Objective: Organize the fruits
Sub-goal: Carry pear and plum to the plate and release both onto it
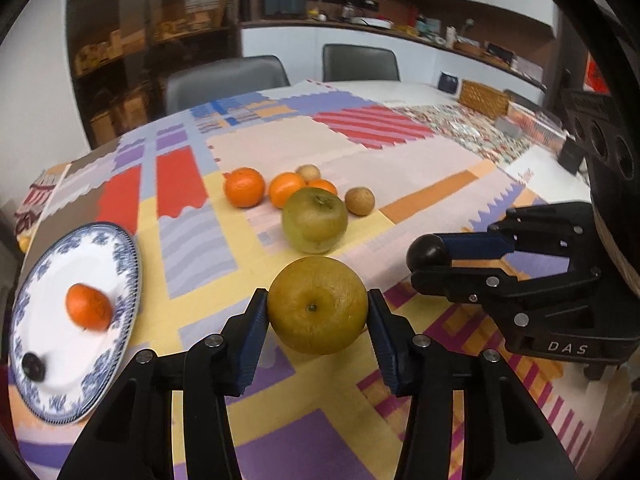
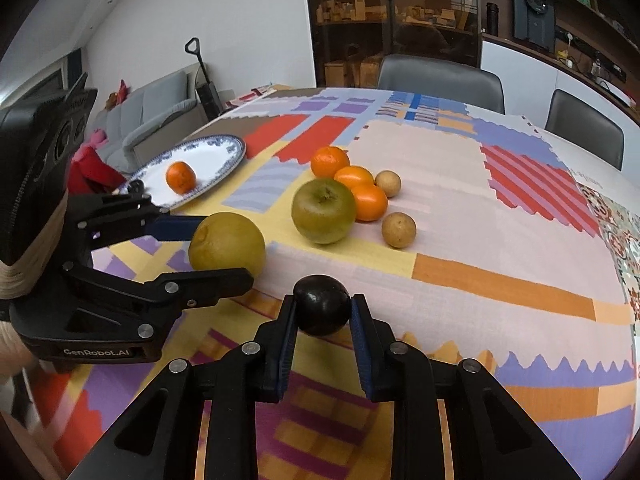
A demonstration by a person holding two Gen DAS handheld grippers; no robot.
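Both grippers are loaded at once here. The left gripper (image 1: 317, 312) has its pads pressed on either side of a big yellow-green citrus (image 1: 317, 305), jaws only partway closed because the fruit is wide. The right gripper (image 2: 322, 312) is clamped down nearly all the way on a small dark plum (image 2: 322, 305). Whether either fruit is clear of the tablecloth (image 2: 460, 216) is hard to tell.

So I'd say we're at the pick-up stage, with the carry to the blue-and-white plate (image 1: 128, 256) coming next. That plate sits off to the left side and already has 1 mandarin (image 1: 89, 306) and 1 dark round fruit (image 1: 33, 366) near its rim.

Next move probably needs both hands swinging left without bumping each other, since they're just beside one another. The citrus should go down gently so it doesn't knock the mandarin rolling.

Left on the cloth: a green apple (image 2: 324, 211), 3 mandarins (image 2: 352, 188) bunched behind it, and 2 small brownish round fruits (image 2: 398, 230). They're beyond the grippers, not really on the route to the plate.
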